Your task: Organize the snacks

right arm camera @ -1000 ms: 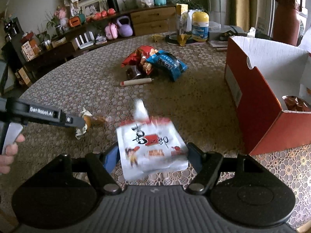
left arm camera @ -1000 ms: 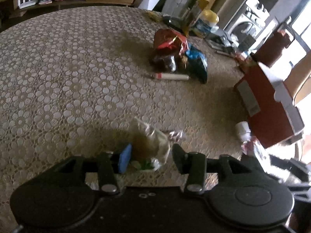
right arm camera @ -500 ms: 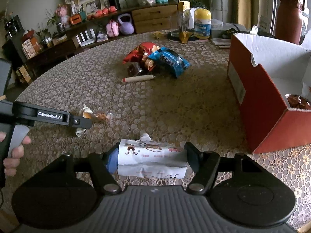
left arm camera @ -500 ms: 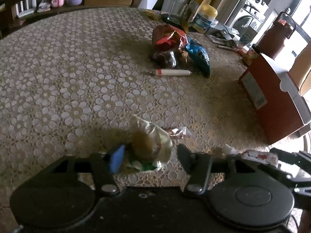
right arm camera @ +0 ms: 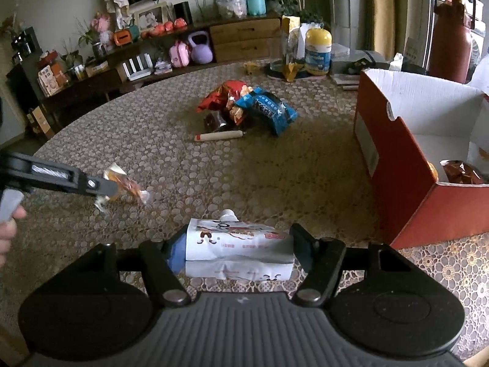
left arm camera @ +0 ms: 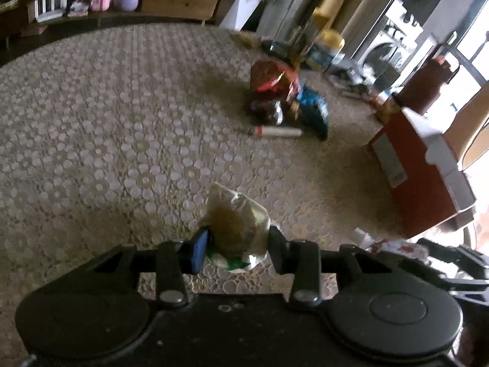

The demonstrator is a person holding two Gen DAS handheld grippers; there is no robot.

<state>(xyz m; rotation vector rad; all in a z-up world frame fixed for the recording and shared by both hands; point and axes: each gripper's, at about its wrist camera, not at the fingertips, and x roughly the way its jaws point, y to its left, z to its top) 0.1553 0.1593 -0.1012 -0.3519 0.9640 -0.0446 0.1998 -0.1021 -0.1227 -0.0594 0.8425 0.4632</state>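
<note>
The left tongs (left arm camera: 237,249) are clamped on a crinkled clear-wrapped pastry (left arm camera: 237,221), held just above the lace-patterned counter (left arm camera: 107,128). The right tongs (right arm camera: 238,249) grip a flat white spouted pouch (right arm camera: 237,240) by its 2 side edges, low over the counter. Farther off lie a glossy snack-bag pile (right arm camera: 247,107) and a slim sausage stick (right arm camera: 218,136); an open red cardboard box (right arm camera: 397,165) stands to the right.

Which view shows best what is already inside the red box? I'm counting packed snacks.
The right wrist view: it looks into the red box from above its rim, showing a brown snack packet inside. The left wrist view shows only the box's outer wall and flap, blurred.
</note>
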